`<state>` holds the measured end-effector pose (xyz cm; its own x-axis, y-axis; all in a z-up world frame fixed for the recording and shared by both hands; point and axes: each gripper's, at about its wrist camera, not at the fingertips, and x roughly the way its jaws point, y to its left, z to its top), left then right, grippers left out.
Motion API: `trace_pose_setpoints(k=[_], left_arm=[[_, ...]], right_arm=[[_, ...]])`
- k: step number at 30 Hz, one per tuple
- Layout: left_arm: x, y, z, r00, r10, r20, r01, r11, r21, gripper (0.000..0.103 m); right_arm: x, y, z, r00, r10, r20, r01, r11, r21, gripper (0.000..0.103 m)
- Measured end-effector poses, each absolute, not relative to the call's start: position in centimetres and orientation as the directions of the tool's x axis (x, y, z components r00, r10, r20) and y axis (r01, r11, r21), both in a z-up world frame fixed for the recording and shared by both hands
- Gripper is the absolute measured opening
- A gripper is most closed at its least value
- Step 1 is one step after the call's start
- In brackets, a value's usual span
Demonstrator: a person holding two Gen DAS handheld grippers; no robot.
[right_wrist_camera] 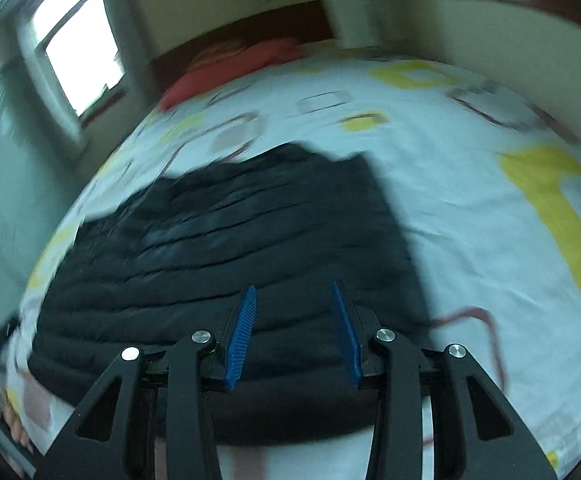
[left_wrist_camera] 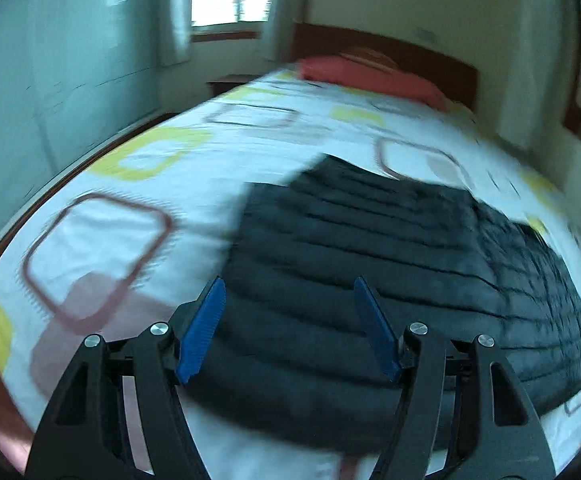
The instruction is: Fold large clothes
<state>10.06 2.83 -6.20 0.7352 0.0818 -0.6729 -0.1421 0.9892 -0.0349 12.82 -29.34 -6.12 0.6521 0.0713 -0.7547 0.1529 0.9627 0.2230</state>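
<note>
Jacket [left_wrist_camera: 370, 272], black and quilted, lies flat on the bed [left_wrist_camera: 170, 184], already doubled into a broad block; in the left view it fills the middle and spreads toward 3 o'clock, in the right view it runs from the centre out to 9 o'clock. Both tools hang above its near edge, angled down at it and touching nothing. The left tool [left_wrist_camera: 290, 328] is released, jaws wide with only air between them; the right tool [right_wrist_camera: 294, 332] is also released, its jaws narrower, again with nothing held. The main risk, as I judge it, is the padding: puffy quilting tends to spring back, so a fold left unpressed may creep open or slump sideways. A shallow pinch on the near hem could catch only the top layer, and lifting that would peel the stack apart instead of turning it over whole. The narrower right jaws may ride over the thick edge rather than bite it. Uneven lifting by the two tools would skew the block. Both views are smeared by motion, so the exact hem line is hard to place. A red pillow [left_wrist_camera: 370, 76] at 12 o'clock is well apart and no obstacle.
</note>
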Motion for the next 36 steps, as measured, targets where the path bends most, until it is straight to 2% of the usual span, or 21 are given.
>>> trace_pose_setpoints(k=[3,11,14,18,21,26,29,32,36], left_arm=[[12.7,-1.1,-7.1,0.716,0.097,-0.691,-0.084,0.995,0.051,0.066],[17.1,-6.6,-9.7,0.687,0.215,-0.694,-0.068,0.970,0.232,0.066],[18.2,-6.6,-12.3,0.644,0.211,-0.735,-0.054,0.971,0.232,0.062],[17.8,-6.9,-14.1,0.666,0.233,-0.708,-0.057,0.963,0.263,0.062],[17.3,-7.0,-12.9,0.670,0.221,-0.709,-0.045,0.965,0.258,0.050],[17.7,-7.2,-10.8,0.716,0.250,-0.652,-0.073,0.956,0.285,0.051],[19.4,-7.0,-13.3,0.660,0.237,-0.713,-0.049,0.960,0.275,0.051],[19.4,-7.2,-13.4,0.666,0.246,-0.704,-0.049,0.956,0.289,0.049],[18.0,-6.0,-12.3,0.680,0.226,-0.698,-0.080,0.969,0.235,0.048]], right_arm=[[15.3,-25.7,-6.4,0.636,0.070,-0.769,0.082,0.984,0.157,0.040],[20.2,-19.7,-7.8,0.622,0.022,-0.783,0.015,0.999,0.039,0.040],[21.0,-18.6,-10.1,0.575,0.000,-0.818,0.014,1.000,0.010,0.040],[21.3,-18.2,-12.3,0.574,-0.031,-0.818,0.025,0.999,-0.020,0.040],[21.0,-18.5,-11.0,0.578,-0.020,-0.816,0.032,1.000,-0.002,0.040],[22.1,-18.4,-9.5,0.617,-0.017,-0.787,0.041,0.999,0.010,0.040],[23.1,-17.7,-12.0,0.589,-0.031,-0.808,0.016,1.000,-0.027,0.041],[23.0,-17.4,-11.5,0.590,-0.045,-0.806,0.013,0.999,-0.047,0.041],[21.3,-18.1,-8.9,0.634,-0.001,-0.773,0.031,0.999,0.024,0.041]])
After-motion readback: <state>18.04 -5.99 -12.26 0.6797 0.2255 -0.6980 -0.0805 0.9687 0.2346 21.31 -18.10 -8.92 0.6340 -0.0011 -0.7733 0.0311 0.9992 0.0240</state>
